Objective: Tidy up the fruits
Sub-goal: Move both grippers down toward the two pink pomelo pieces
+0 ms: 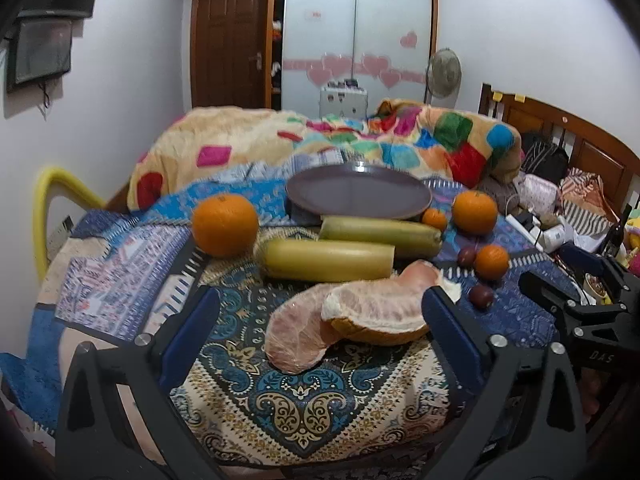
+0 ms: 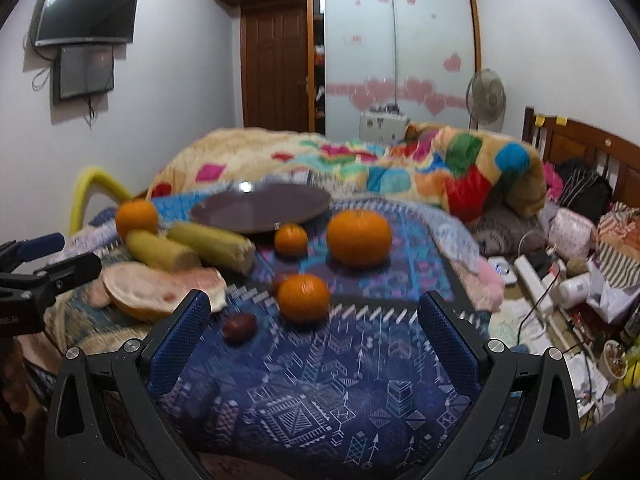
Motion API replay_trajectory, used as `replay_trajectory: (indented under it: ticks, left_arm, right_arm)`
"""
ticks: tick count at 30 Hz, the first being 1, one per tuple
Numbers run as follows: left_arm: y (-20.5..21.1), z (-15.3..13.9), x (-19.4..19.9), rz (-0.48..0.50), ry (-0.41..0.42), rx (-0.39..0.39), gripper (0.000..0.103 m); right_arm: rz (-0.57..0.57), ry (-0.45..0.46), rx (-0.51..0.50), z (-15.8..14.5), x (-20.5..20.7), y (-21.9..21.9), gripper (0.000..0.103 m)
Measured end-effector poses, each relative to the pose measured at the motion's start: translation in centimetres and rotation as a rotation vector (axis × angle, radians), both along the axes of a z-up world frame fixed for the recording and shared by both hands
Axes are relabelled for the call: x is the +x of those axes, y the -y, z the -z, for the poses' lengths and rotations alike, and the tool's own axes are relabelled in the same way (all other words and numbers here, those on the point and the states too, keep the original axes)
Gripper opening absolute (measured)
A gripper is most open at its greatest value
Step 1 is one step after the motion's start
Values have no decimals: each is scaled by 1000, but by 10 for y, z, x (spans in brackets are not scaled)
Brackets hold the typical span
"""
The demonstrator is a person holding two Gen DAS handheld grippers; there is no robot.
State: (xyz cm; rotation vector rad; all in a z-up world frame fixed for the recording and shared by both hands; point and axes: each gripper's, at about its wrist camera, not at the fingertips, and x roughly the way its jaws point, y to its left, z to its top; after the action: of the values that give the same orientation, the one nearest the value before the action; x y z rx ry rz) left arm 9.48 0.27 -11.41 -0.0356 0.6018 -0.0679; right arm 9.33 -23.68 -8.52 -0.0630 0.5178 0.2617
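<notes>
Both claws are hanging wide and holding nothing. The left claw (image 1: 320,332) is framing the pomelo pieces (image 1: 352,316) at the lower centre of its view; the right claw (image 2: 316,332) is facing a small orange (image 2: 303,297) at the centre of its frame, with a dark red fruit (image 2: 239,326) just left of it.

The brown plate (image 1: 359,191) is sitting empty in the upper middle of the left view, behind two bananas (image 1: 352,248), so the step in hand is likely a first pick. The small orange looks the easiest: the right claw should be closing across its widest part, level with the patterned cloth (image 2: 320,400), gently enough that the round fruit is not squirting out. The pomelo pieces are soft and lying one on another; the left claw would do better taking the upper piece alone, by its thicker rind side.

Open room is lying between the small orange and the big orange (image 2: 359,238); that lane is leading up to the plate. The plate looks tilted on the soft bedding, so fruit may be rolling off. Clutter and cables (image 2: 536,292) are crowding the right of the frame.
</notes>
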Motion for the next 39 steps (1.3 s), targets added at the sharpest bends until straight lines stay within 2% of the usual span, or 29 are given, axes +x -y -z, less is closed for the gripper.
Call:
replay_trajectory:
  ticks: [2, 5, 12, 18, 23, 30, 32, 36, 39]
  left_arm:
    - [0, 6, 5, 17, -32, -15, 94]
    - [3, 12, 9, 46, -62, -35, 90]
    - [-2, 16, 5, 49, -64, -9, 90]
    - [-29, 20, -4, 21, -97, -1, 89]
    - [-39, 33, 4, 31, -160, -27, 72]
    - [-32, 35, 15, 92, -142, -45, 59]
    - [-33, 34, 14, 129, -137, -75, 45]
    - [-33, 33, 9, 140, -125, -88, 41]
    - [-44, 30, 3, 133, -128, -129, 31]
  right_arm:
    - [-16, -44, 14, 8, 6, 2, 102]
    - [-39, -86, 25, 16, 8, 2, 95]
    - [-118, -123, 45, 18, 4, -10, 79]
    - [-194, -111, 69, 10, -2, -28, 79]
    - [-250, -110, 86, 3, 1, -51, 79]
    - [-263, -135, 68, 3, 6, -68, 80]
    - [-258, -139, 62, 3, 6, -70, 82]
    - [-263, -156, 51, 2, 6, -75, 84]
    - [-278, -176, 42, 3, 8, -82, 85]
